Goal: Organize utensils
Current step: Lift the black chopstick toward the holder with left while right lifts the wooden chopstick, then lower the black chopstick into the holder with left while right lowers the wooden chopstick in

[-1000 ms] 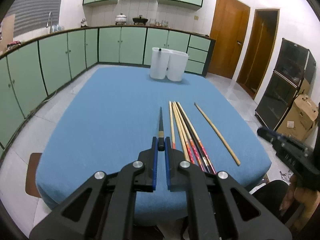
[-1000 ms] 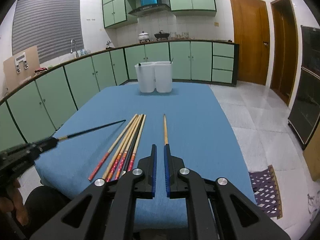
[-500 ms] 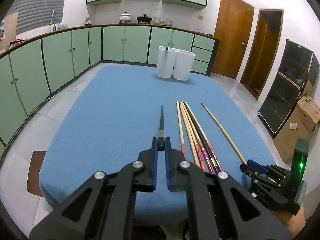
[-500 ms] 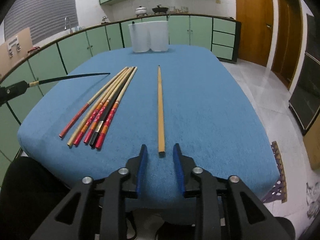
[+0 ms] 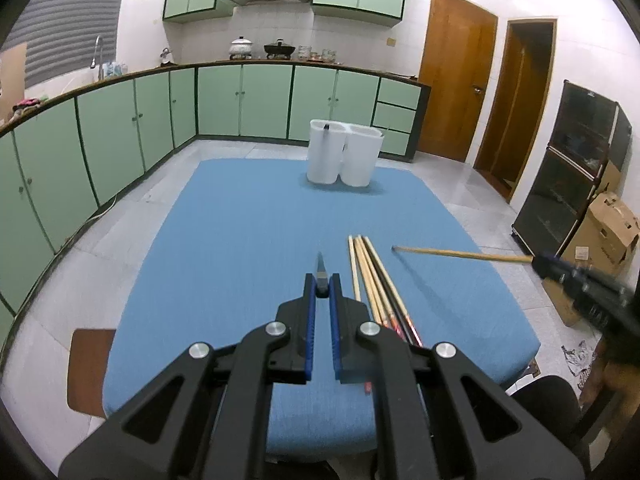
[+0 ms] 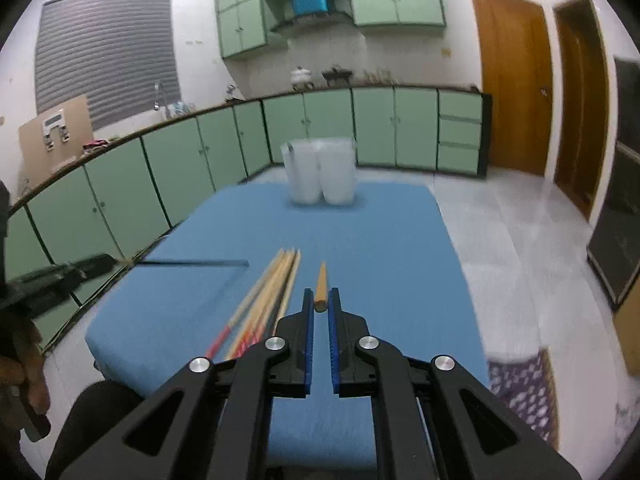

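Observation:
My left gripper (image 5: pixel 322 282) is shut on the thick end of a black chopstick (image 5: pixel 320 265), which it holds above the blue table (image 5: pixel 240 240). My right gripper (image 6: pixel 320 300) is shut on the end of a plain wooden chopstick (image 6: pixel 321 284), also lifted off the cloth. In the left wrist view that wooden chopstick (image 5: pixel 460 255) points left from the right gripper (image 5: pixel 540 262). Several red-ended and wooden chopsticks (image 5: pixel 376 280) lie in a bundle between the two grippers. A white two-part holder (image 5: pixel 344 156) stands at the table's far end.
Green cabinets (image 5: pixel 120 132) run along the left and back walls. A black cabinet (image 5: pixel 568 176) and a cardboard box (image 5: pixel 604 232) stand to the right of the table. A brown stool (image 5: pixel 90 368) sits at the table's near left corner. A patterned mat (image 6: pixel 524 384) lies on the floor.
The right gripper dipped to the table, closed on the wooden chopstick's near end and lifted it off the cloth. The left gripper rose with the black chopstick still in it.

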`<action>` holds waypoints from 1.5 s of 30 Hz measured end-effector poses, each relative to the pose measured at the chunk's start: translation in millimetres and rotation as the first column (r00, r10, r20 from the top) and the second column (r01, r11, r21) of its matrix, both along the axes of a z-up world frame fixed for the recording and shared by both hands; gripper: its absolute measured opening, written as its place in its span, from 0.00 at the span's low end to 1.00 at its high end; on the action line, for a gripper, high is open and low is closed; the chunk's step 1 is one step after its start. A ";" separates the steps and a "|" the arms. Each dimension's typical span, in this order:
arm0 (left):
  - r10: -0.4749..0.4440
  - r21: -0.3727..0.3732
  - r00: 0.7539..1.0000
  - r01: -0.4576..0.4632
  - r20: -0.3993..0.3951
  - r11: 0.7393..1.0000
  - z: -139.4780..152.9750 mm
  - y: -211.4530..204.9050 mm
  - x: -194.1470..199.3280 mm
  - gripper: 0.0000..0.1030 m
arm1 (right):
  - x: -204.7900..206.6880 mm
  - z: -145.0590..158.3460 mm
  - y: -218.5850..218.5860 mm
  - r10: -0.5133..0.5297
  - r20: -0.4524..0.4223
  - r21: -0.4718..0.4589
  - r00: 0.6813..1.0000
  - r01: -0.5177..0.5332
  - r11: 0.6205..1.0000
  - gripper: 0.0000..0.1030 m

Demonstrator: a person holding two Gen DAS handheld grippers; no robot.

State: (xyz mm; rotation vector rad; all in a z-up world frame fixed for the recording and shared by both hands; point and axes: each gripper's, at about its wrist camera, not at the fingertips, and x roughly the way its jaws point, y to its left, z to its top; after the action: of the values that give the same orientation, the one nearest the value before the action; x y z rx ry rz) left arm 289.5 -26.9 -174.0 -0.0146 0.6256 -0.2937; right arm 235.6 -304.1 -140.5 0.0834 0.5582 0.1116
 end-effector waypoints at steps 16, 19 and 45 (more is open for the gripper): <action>-0.099 0.009 0.995 0.099 0.029 0.995 71.2 -7.4 92.1 0.06 | 142.4 87.7 1.1 0.162 -0.103 -0.052 0.981 -0.168 0.984 0.06; -0.116 0.003 0.993 0.116 0.024 0.993 79.6 -12.3 109.0 0.06 | 160.9 95.8 2.5 0.175 -0.119 -0.066 0.977 -0.184 0.981 0.06; -0.071 -0.007 0.969 0.075 0.236 0.997 236.3 -88.7 303.5 0.06 | 326.1 210.5 -18.8 0.117 -0.025 -0.093 0.993 -0.119 0.989 0.06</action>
State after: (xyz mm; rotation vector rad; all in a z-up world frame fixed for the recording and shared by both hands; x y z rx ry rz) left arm 593.0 -115.6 62.3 0.0277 0.3883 -0.3657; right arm 561.7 -323.0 70.1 -0.0407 0.5867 0.1998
